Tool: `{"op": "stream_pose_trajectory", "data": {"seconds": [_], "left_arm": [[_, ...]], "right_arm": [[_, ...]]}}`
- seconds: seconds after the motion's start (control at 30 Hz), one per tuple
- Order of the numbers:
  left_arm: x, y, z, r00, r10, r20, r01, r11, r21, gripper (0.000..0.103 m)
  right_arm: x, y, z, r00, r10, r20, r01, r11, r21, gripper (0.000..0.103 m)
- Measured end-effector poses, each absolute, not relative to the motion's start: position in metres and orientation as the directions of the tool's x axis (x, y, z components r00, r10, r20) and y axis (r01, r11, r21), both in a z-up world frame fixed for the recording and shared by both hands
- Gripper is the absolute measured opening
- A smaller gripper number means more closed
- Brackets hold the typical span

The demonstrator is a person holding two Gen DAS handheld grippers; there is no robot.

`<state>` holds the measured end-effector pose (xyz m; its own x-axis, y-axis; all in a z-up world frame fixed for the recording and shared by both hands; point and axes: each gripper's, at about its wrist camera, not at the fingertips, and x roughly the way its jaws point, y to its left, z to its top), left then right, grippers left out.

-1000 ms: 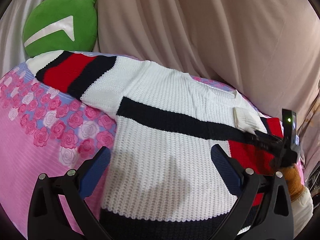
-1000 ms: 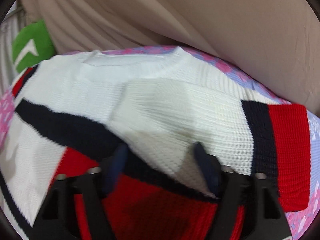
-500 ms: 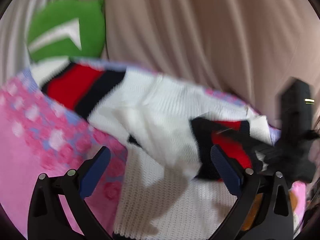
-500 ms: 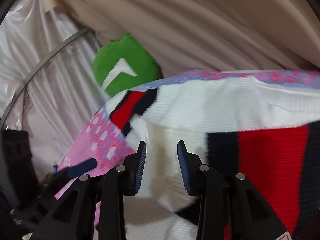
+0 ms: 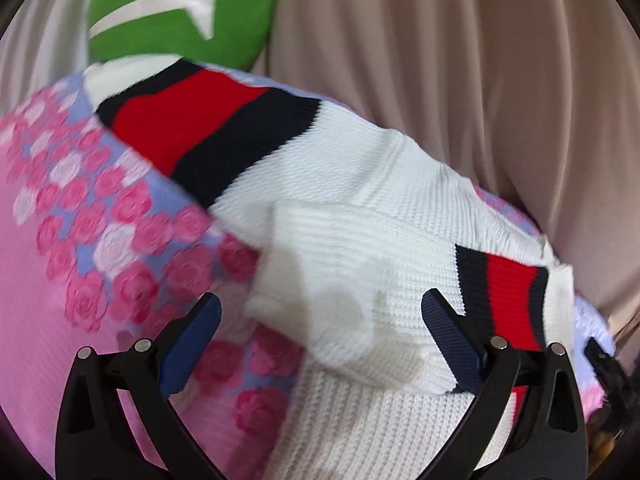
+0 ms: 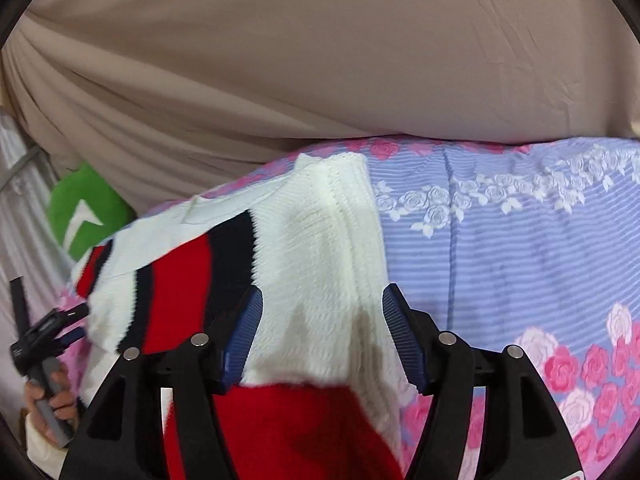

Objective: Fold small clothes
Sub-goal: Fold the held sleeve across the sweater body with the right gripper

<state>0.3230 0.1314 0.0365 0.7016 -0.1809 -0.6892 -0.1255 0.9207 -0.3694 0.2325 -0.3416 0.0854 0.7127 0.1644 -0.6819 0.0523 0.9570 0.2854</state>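
Left gripper (image 5: 320,334) spread wide over sweater (image 5: 360,280), gripping nothing; right gripper (image 6: 322,332) parted above folded sleeve (image 6: 320,248). Green cushion (image 5: 180,12) behind on sheet (image 6: 520,248).

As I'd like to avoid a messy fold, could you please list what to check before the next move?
1. Left gripper open, holding nothing: ok.
2. Right gripper open: ok.
3. One sleeve folded across the sweater: ok.
4. Folded sleeve lying flat: cannot tell, the image is blurred.
5. Other sleeve folded in: not ok, it stretches out toward the pillow.
6. That sleeve's cuff clear of the pillow: cannot tell.
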Motion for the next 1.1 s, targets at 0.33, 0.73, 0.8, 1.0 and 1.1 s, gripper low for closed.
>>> {"op": "stream_pose_trajectory", "data": {"seconds": [0.33, 0.73, 0.8, 1.0, 1.1], "left_arm": [[0.314, 0.152, 0.037, 0.712, -0.138, -0.688, -0.155, 0.925, -0.346, 0.098], [0.323, 0.089, 0.044, 0.677, -0.274, -0.683, 0.043, 0.941, -0.335, 0.098], [0.333, 0.078, 0.035, 0.635, -0.296, -0.714, 0.069, 0.942, -0.329, 0.098], [0.344, 0.058, 0.035, 0.6, -0.294, -0.744, 0.073, 0.946, -0.315, 0.079], [0.356, 0.056, 0.041, 0.599, -0.219, -0.77, 0.024, 0.966, -0.257, 0.022]], "right_arm": [[0.283, -0.344, 0.077, 0.7, 0.1, -0.707, 0.097, 0.968, 0.233, 0.004], [0.222, -0.419, 0.07, 0.735, 0.178, -0.654, 0.179, 0.879, 0.441, 0.024], [0.209, -0.417, 0.076, 0.745, 0.202, -0.636, 0.154, 0.875, 0.459, 0.042], [0.2, -0.407, 0.066, 0.716, 0.244, -0.654, 0.14, 0.868, 0.477, 0.055], [0.211, -0.402, 0.058, 0.689, 0.229, -0.688, 0.16, 0.877, 0.453, 0.048]]}}
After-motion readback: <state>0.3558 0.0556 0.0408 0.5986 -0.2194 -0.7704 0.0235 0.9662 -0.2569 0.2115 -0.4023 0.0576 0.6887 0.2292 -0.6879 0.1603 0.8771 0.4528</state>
